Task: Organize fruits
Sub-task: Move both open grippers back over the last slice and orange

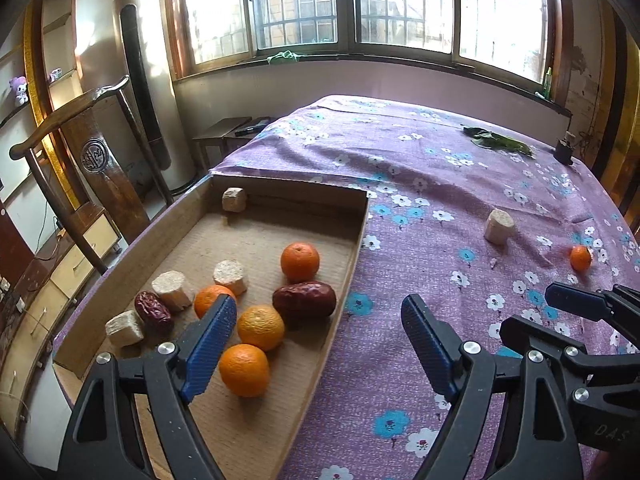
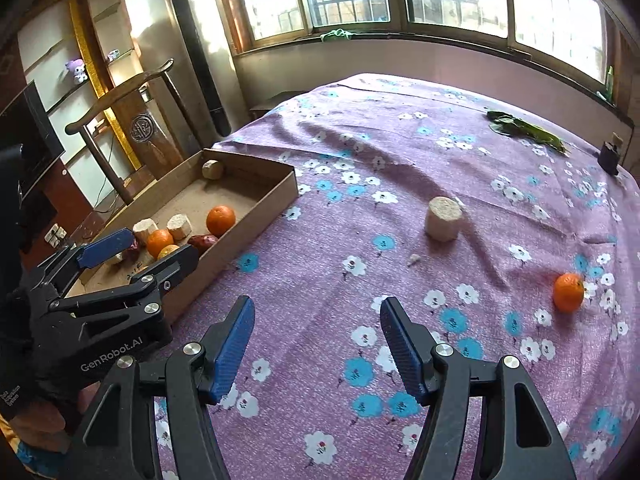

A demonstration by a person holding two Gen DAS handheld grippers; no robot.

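Two pieces are not yet gathered: a small orange point(image 2: 568, 286), round and glossy, lies on the purple flowered cloth of the desk point(image 2: 320, 240) well to the right, and a pale cut cylinder point(image 2: 443, 219), rough and fibrous, stands upright nearer the middle. The cardboard tray point(image 1: 352, 256) at the desk's left edge already holds four oranges, two wrinkled red dates and four pale chunks. The job looks mostly done, with a fetch in hand. The right claw point(image 2: 317, 344) hangs apart and empty above the cloth, short of both strays; it likely needs to reach forward and right. The left claw point(image 1: 320, 344), also apart and empty, straddles the tray's near wall.
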